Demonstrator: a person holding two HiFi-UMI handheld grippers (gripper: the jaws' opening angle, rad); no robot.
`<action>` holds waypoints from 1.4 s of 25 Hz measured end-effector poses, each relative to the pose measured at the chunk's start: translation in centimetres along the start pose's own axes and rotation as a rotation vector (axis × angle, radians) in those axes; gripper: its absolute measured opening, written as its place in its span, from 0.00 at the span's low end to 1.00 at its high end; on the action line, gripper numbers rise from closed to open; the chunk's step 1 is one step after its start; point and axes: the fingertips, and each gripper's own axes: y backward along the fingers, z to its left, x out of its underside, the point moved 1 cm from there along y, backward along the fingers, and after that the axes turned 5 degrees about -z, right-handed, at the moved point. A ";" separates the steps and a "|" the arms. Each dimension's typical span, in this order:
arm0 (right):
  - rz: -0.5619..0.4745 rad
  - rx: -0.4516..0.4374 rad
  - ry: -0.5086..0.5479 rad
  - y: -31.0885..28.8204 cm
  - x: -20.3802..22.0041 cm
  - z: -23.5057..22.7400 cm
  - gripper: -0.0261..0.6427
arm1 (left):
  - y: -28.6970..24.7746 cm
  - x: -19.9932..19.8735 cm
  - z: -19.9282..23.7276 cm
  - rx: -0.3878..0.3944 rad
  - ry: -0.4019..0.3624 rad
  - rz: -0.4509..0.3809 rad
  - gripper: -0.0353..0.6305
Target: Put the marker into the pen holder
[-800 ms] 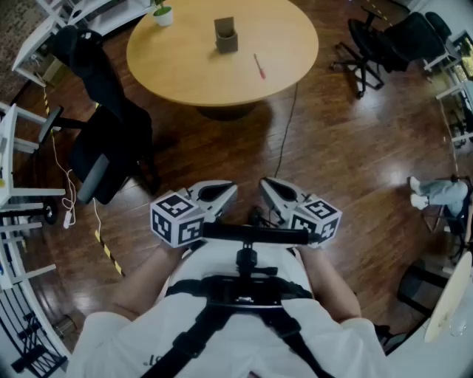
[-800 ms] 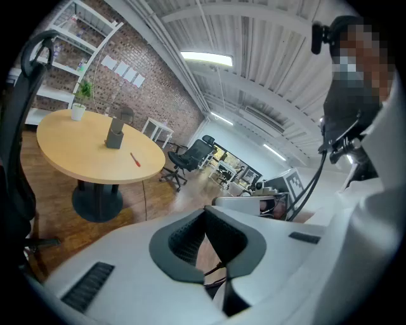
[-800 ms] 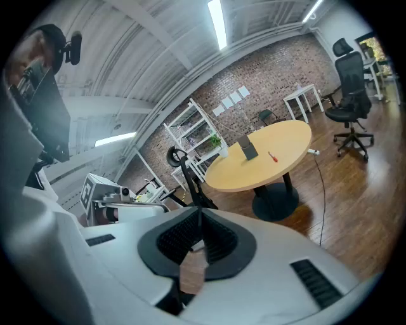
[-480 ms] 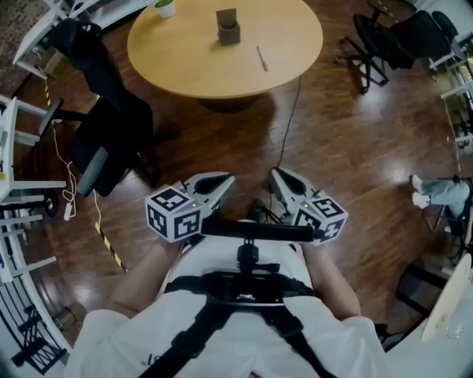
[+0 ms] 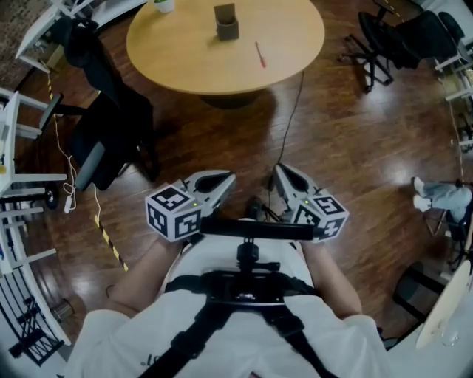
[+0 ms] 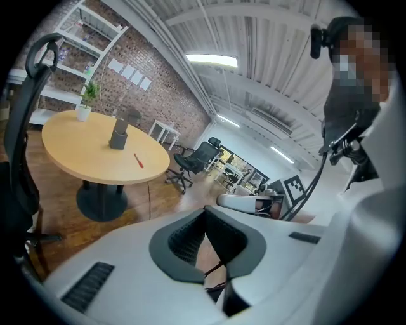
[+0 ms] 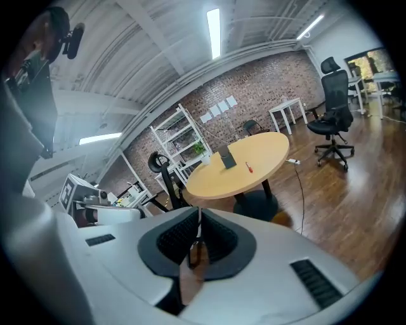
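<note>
Close in: left gripper (image 5: 230, 180) and right gripper (image 5: 276, 170) are held side by side at the waist, noses angled down toward the floor. Both are clenched on nothing; in each gripper view the tips meet, with only floor showing through the gap behind them. Against the frames just before, they sit a touch wider apart and the right nose has swung outward, with little other movement at the hands. Further off, the round tabletop (image 5: 185, 63) has crept toward the top edge of the head view and looks slightly broader, so I judge the person is closing on it. Task not begun: the red marker (image 5: 259, 54) lies flat on the tabletop, right of the holder (image 5: 226, 21) and apart from it, well beyond either gripper. The walk-up comes first, then a loosened gripper brought over the marker. Hard to read, near first: both hands sit under the tagged cubes and the chest rig, so their grip on the handles is unseen. A dark chair (image 5: 103, 140) stands left of the path, and a cable (image 5: 290, 119) trails across the floor from under the tabletop. The marker is too small to tell cap end from tail. The holder's mouth is dark; whether anything is inside, cannot say. The pot (image 5: 163, 4) at the tabletop's far-left rim is cut off by the frame.
</note>
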 end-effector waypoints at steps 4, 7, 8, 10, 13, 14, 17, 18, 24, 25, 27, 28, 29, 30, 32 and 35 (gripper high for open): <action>0.007 -0.001 0.000 0.5 -0.4 -1.1 0.07 | -0.8 -0.5 -0.1 -0.026 0.009 -0.029 0.05; 0.006 -0.001 -0.004 0.9 -0.7 -2.1 0.07 | -1.6 -0.7 -0.2 -0.042 0.023 -0.049 0.05; 0.006 -0.001 -0.005 1.1 -0.7 -2.5 0.07 | -1.8 -0.7 -0.3 -0.047 0.027 -0.053 0.05; 0.007 -0.003 -0.013 1.4 -0.8 -3.2 0.07 | -2.4 -0.8 -0.5 -0.056 0.034 -0.059 0.05; 0.007 -0.005 -0.028 1.7 -1.0 -4.4 0.07 | -3.4 -1.2 -0.8 -0.064 0.037 -0.065 0.05; 0.006 -0.006 -0.030 1.8 -1.1 -4.7 0.07 | -3.7 -1.3 -0.9 -0.065 0.036 -0.066 0.05; 0.007 -0.013 -0.031 1.8 -1.3 -5.6 0.07 | -4.6 -1.6 -1.3 -0.070 0.035 -0.068 0.05; 0.008 -0.017 -0.032 1.7 -1.4 -5.8 0.07 | -4.8 -1.7 -1.3 -0.074 0.034 -0.069 0.05; 0.015 -0.046 -0.038 1.0 -1.8 -6.5 0.07 | -5.4 -2.2 -1.6 -0.100 0.022 -0.074 0.05; 0.020 -0.048 -0.039 0.8 -1.9 -6.5 0.07 | -5.3 -2.1 -1.4 -0.107 0.024 -0.074 0.05; 0.038 -0.049 -0.046 0.2 -2.0 -6.4 0.07 | -4.9 -2.2 -0.8 -0.123 0.034 -0.081 0.05; 0.047 -0.050 -0.049 -0.2 -2.0 -6.2 0.07 | -4.7 -2.4 -0.4 -0.131 0.040 -0.086 0.05; 0.050 -0.051 -0.049 -0.6 -2.1 -6.1 0.07 | -4.5 -2.5 0.0 -0.136 0.048 -0.091 0.05; 0.048 -0.052 -0.045 -1.2 -2.1 -6.1 0.07 | -4.3 -2.8 0.5 -0.139 0.055 -0.096 0.05; 0.047 -0.051 -0.036 -2.2 -2.2 -6.1 0.07 | -4.2 -3.3 1.5 -0.136 0.067 -0.106 0.05; 0.048 -0.041 -0.027 -4.2 -3.0 -6.0 0.07 | -4.6 -4.3 3.5 -0.115 0.078 -0.115 0.05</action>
